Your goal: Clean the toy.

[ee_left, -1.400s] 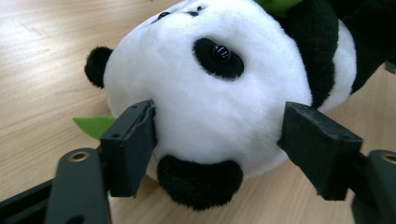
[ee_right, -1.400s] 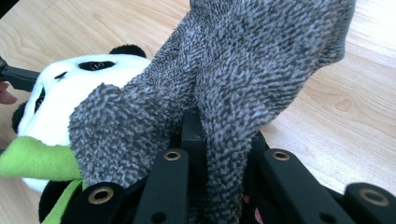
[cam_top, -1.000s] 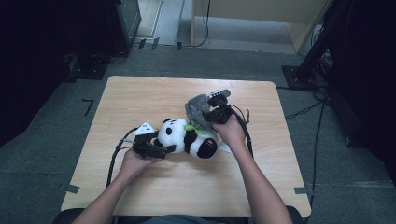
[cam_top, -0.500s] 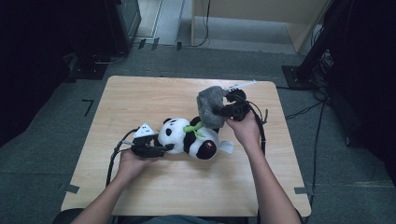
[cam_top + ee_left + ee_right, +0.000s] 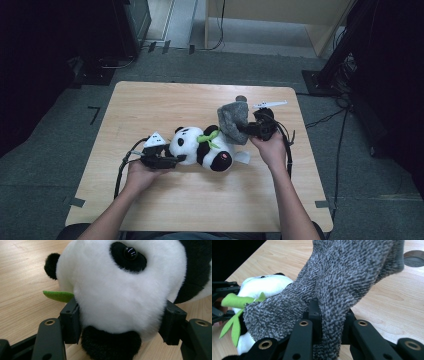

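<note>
Two grippers are in your hands, and no brand, label or writing can be read anywhere. A white tag [image 5: 242, 157] on the plush panda [image 5: 202, 148] looks blank from above. Your left gripper [image 5: 176, 160] has just been closing and now clamps the panda's white head, which lies on its side at the middle of the wooden table [image 5: 150, 105]. Your right gripper [image 5: 246, 130] is pinched tight on a grey knitted sock [image 5: 232, 120], lifted just beside the panda's body.

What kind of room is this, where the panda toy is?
Probably a lab or recording room, not a home. A bare wooden table stands on grey carpet, cables run over the floor, and dark equipment stands surround it.
</note>
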`<state>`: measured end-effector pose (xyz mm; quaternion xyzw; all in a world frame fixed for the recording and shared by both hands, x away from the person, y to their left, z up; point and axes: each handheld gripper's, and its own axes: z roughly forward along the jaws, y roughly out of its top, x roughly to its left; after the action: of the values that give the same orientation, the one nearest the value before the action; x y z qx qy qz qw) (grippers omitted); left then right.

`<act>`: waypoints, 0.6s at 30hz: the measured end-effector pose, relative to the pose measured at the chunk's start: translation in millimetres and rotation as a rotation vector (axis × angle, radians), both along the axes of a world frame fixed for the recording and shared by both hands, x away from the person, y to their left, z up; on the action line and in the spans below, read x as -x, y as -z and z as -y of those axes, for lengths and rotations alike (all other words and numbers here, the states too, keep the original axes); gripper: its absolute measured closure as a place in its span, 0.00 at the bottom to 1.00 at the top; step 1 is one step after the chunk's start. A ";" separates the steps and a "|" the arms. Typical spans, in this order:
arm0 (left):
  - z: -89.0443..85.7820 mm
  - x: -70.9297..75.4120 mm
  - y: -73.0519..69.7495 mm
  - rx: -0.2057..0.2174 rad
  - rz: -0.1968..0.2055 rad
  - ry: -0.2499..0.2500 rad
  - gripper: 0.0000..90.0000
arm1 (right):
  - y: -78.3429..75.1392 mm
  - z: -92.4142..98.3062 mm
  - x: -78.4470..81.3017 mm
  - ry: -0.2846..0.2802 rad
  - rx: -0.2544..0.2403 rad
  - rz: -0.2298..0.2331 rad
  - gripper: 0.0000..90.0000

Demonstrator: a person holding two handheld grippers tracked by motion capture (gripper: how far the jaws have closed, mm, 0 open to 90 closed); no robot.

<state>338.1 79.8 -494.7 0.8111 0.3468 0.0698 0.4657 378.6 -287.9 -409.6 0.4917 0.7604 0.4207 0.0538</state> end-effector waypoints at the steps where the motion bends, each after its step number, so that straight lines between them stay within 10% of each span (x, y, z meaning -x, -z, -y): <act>1: 0.0 0.0 0.0 0.000 0.000 0.000 0.36 | 0.0 0.0 0.0 0.000 0.000 0.000 0.87; 18: -0.5 -1.2 -1.2 0.001 -0.007 0.005 0.36 | 15.6 23.4 3.0 0.029 -0.039 -0.027 0.87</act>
<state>339.4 80.3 -493.5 0.8121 0.3463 0.0657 0.4650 375.7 -311.3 -425.2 0.5093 0.7456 0.4279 0.0400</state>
